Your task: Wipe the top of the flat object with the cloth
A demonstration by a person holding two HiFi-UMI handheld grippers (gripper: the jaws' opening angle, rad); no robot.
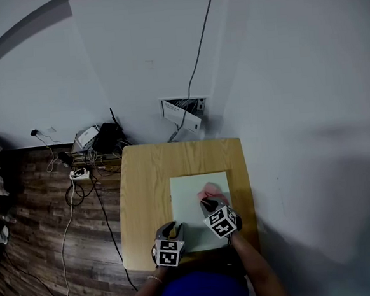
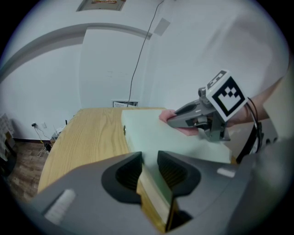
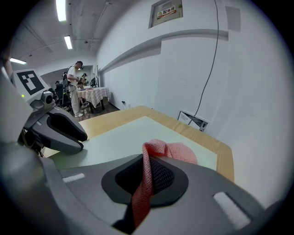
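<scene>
Covering the near edge of the table (image 1: 144, 192), the person's arms and dark blue top cut it off at the bottom of the head view; the near left corner of the flat object (image 1: 192, 204) is hidden there under the left gripper (image 1: 173, 227), and the cloth (image 1: 212, 191) shows only as a small pink blur just ahead of the right gripper (image 1: 208, 204); how much of it lies beneath that gripper cannot be told from above; in the left gripper view the jaws stand part-way apart and are clamped on the edge of the flat object, both pads (image 2: 171, 170) pressed to it, a tan face against the left one and the pale green face against the right; whether that tan strip is the underside or the thickness is hard to make out; in the right gripper view the jaws are nearly together, pinching a fold of the pink mesh cloth, whose tail drops out of sight between them while the rest lies bunched on the pale green surface just beyond the tips; the flat object lies top up on the right half of the table, toward the near edge, its long axis running from the person away toward the wall and its sides square with the table's; bare wood is wide on its left and narrow on its right; the right gripper slants down over its middle, pointing away from the person
</scene>
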